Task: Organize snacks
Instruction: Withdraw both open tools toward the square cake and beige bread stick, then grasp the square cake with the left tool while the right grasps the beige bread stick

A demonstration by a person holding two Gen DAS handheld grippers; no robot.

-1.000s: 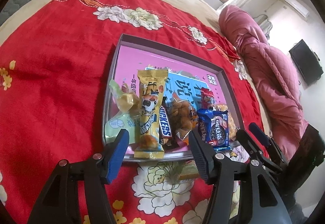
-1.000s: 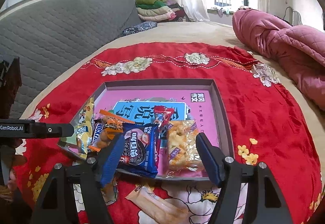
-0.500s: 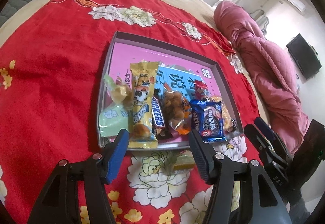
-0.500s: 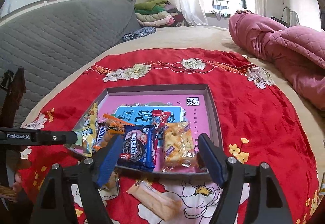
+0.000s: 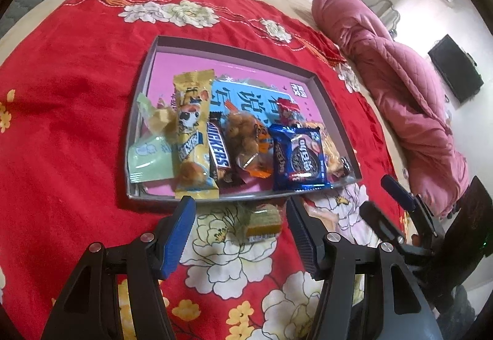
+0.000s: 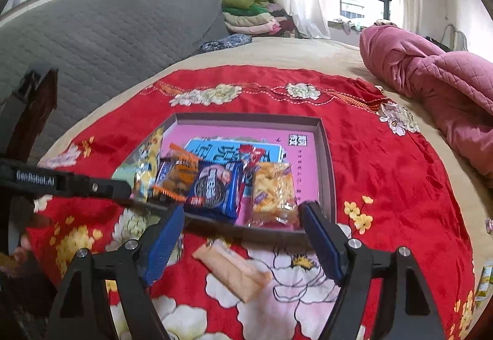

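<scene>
A: How were the snacks laid out?

B: A shallow grey tray (image 5: 320, 84) with a pink printed floor was seen on the red flowered bedspread (image 5: 61, 87), and the packets were crowded along its near edge. At the near left corner a pale green packet (image 5: 151, 159) was found, then a long yellow packet (image 5: 192, 130), a Snickers bar (image 5: 219, 155), an orange packet of nuts (image 5: 249, 139) and a blue Oreo pack (image 5: 300, 158). A clear bag of yellow crackers (image 6: 272, 192) was placed toward the near right corner, and a small red packet (image 6: 251, 155) was tucked behind the Oreo pack.

A: Was anything left off the tray?

B: Two items were. A small green and gold wrapped block (image 5: 265, 221) was seen on the bedspread just outside the near edge, and a pale orange wrapped bar (image 6: 232, 269) was lying tilted nearby; its print was too blurred to be read.

A: And the tools?

B: The left tool (image 5: 240, 230) was held partly open above the bedspread, with nothing gripped; the small block appeared between its fingers, apparently untouched. The right tool (image 6: 242, 240) was spread wider and likewise empty, with the pale bar below its gap.
</scene>
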